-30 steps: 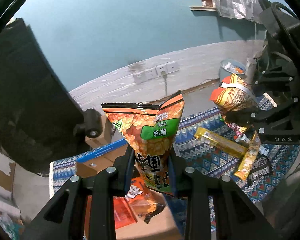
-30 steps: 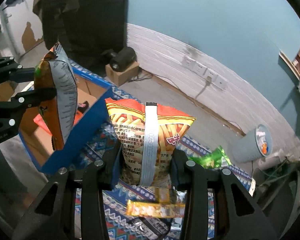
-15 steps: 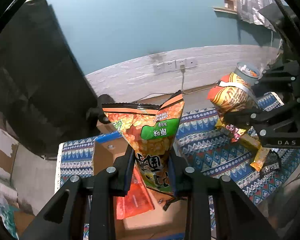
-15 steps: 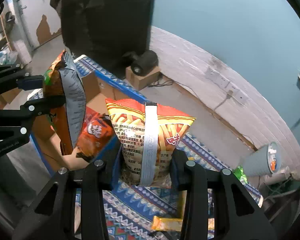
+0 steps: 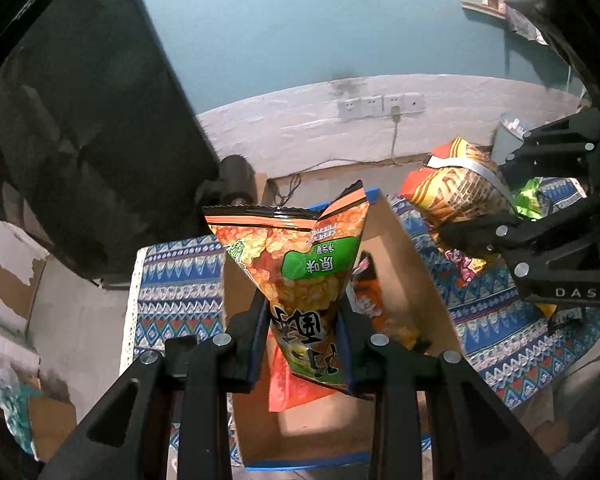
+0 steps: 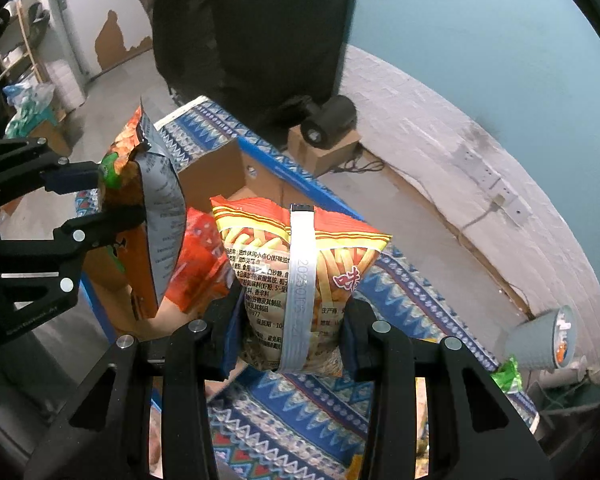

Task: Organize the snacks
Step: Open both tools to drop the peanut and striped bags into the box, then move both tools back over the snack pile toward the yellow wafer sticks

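Note:
My left gripper (image 5: 302, 324) is shut on an orange snack bag with a green label (image 5: 296, 264), held above an open cardboard box with blue edges (image 5: 416, 264). The same bag (image 6: 148, 216) and left gripper (image 6: 100, 192) show at the left of the right wrist view. My right gripper (image 6: 292, 320) is shut on a red and yellow fries snack bag (image 6: 300, 264), held beside the box's right edge; this bag also shows in the left wrist view (image 5: 456, 192). Orange-red packets (image 5: 292, 388) lie inside the box.
The box stands on a blue patterned tablecloth (image 5: 176, 280). A green packet (image 6: 508, 376) lies at the cloth's far right, near a grey cup (image 6: 544, 340). A black chair back (image 5: 84, 140) stands behind the table, and a small black camera sits on a cardboard block (image 6: 328, 128).
Both grippers have moved left with their bags; the left one now hangs over the open box and the right one is close to the box's edge.

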